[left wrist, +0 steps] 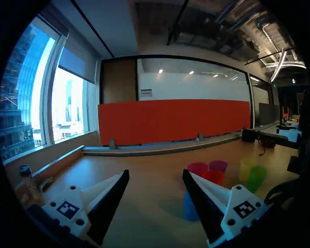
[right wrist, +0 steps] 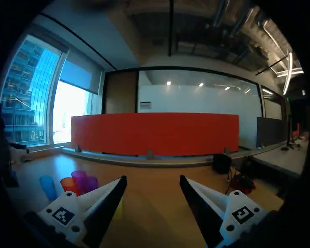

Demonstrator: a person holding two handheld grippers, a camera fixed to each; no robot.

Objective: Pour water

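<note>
- Left gripper view looks along the left gripper [left wrist: 155, 171]; its 2 dark-edged fingers stand wide apart with nothing between them, so it is open and holds nothing
- A red partition [left wrist: 175, 120] runs along the far edge of the wooden table [left wrist: 155, 159], and every place below is given from it
- 6 cups stand upright on the table on the near side of the partition, below its right half
- The pink cup [left wrist: 197, 168] and the purple cup [left wrist: 218, 166] stand side by side, nearest the partition
- The red cup [left wrist: 215, 177] stands just in front of those 2, overlapping both
- The blue cup [left wrist: 190, 206] is the farthest from the partition, partly hidden behind one finger of the left gripper
- The yellow cup [left wrist: 246, 167] and the green cup [left wrist: 256, 177] stand together below the partition's right end, the green one in front
- Whether any cup holds water cannot be told
- A tall window [left wrist: 68, 103] stands to the left of the partition
- Right gripper view has the right gripper [right wrist: 152, 177] below the partition's middle, over bare table, its fingers spread and nothing gripped
- In that view the blue, red and purple cups sit below the partition's left end, the blue one a little apart from the rest
- A black box [right wrist: 221, 164] sits below the partition's right end
</note>
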